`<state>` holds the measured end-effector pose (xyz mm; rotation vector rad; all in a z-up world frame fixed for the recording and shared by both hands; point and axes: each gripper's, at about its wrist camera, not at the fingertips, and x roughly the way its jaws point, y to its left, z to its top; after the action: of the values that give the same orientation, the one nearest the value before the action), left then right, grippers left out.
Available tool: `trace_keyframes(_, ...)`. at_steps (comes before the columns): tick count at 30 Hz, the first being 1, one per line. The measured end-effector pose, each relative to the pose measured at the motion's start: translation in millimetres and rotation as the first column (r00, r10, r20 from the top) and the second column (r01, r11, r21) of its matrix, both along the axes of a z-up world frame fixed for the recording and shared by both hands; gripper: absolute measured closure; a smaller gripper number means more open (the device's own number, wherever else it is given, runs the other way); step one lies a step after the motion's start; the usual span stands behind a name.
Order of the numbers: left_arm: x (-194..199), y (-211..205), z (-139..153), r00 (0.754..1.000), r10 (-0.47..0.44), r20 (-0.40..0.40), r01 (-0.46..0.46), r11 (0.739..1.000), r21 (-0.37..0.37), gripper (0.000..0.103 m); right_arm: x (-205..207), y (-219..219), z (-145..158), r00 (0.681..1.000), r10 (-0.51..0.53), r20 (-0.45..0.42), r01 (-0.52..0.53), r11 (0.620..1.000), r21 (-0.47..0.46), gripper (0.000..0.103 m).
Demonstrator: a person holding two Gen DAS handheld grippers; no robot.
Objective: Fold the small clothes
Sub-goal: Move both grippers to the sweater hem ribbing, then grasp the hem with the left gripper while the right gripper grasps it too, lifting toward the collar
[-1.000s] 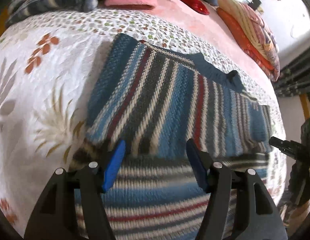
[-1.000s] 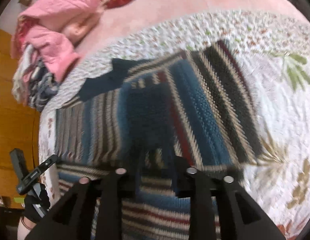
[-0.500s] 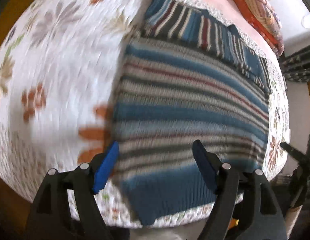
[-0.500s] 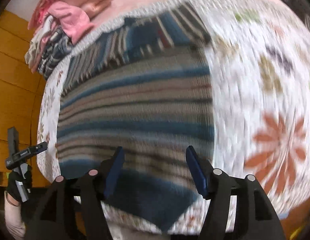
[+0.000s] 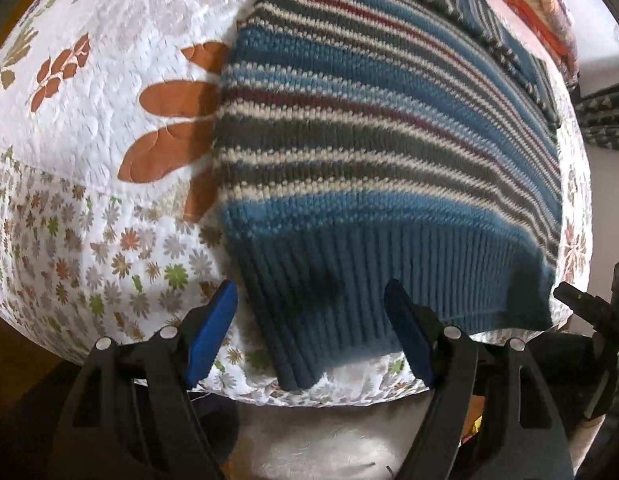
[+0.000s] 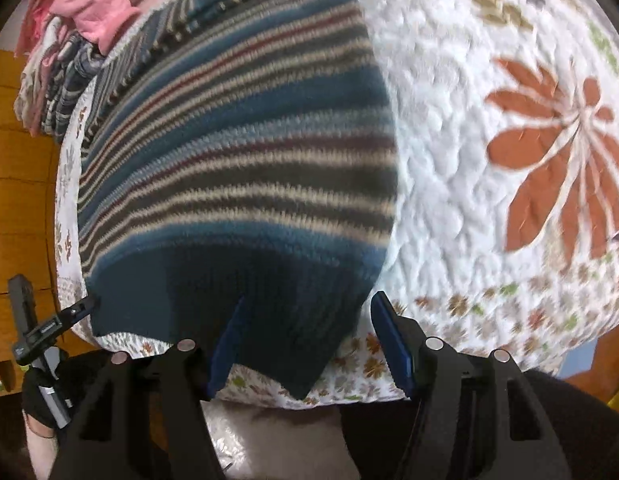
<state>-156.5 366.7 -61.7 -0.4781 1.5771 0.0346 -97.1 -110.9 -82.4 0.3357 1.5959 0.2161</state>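
A home bedroom: floral quilted bedspread [image 5: 89, 92], clothes pile [image 6: 69, 40], wood panelling [image 6: 17, 160].

White floral quilt [image 5: 109, 92] covers bed; pink clothes pile [image 6: 93, 20] at far edge; wood panelling [image 6: 17, 184] beside.

Your sweater [image 5: 381, 152] lay flat on the bed [image 5: 89, 128], its hem [image 6: 237, 300] at the near edge before you; a clothes pile [image 6: 69, 40] sat behind, far left.
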Motion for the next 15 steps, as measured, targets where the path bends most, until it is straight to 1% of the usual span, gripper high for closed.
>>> trace_keyframes(4,4,1,-8,1.000,0.016,-0.022,-0.017,1.000,-0.018,0.028,-2,3,-16,0.997,-0.008,-0.070,0.012,0.999,0.048,0.038)
trace_keyframes(6,6,0,-11,1.000,0.013,-0.023,-0.013,0.999,-0.030,0.029,-1,5,-22,0.996,-0.013,-0.092,0.017,0.999,0.048,0.039)
trace_keyframes(8,8,-3,-11,1.000,-0.005,-0.022,0.004,0.999,-0.045,0.035,0,5,-24,0.996,-0.021,-0.092,0.024,0.999,0.027,0.052)
trace_keyframes(9,7,-6,-11,1.000,-0.010,-0.022,0.009,0.999,-0.043,0.044,0,4,-24,0.996,-0.023,-0.091,0.025,1.000,0.017,0.062)
trace_keyframes(10,7,-7,-11,1.000,-0.011,-0.019,0.010,0.999,-0.051,0.057,0,6,-25,0.996,-0.028,-0.088,0.029,1.000,0.013,0.072)
trace_keyframes(11,9,-9,-12,1.000,-0.004,-0.020,0.003,0.998,-0.068,0.064,0,7,-25,0.996,-0.030,-0.085,0.033,0.999,0.024,0.080)
trace_keyframes(12,10,-10,-12,1.000,0.002,-0.019,-0.004,0.997,-0.083,0.079,1,8,-24,0.996,-0.031,-0.085,0.035,0.999,0.039,0.088)
trace_keyframes(13,10,-8,-12,1.000,0.010,-0.017,-0.012,0.995,-0.097,0.088,1,8,-23,0.996,-0.030,-0.080,0.035,0.998,0.059,0.091)
trace_keyframes(14,11,-8,-11,1.000,0.011,-0.012,-0.012,0.995,-0.100,0.089,1,7,-21,0.997,-0.030,-0.075,0.035,0.997,0.067,0.091)
trace_keyframes(15,11,-7,-10,1.000,0.014,-0.006,-0.015,0.994,-0.110,0.093,1,6,-19,0.997,-0.036,-0.067,0.041,0.996,0.079,0.092)
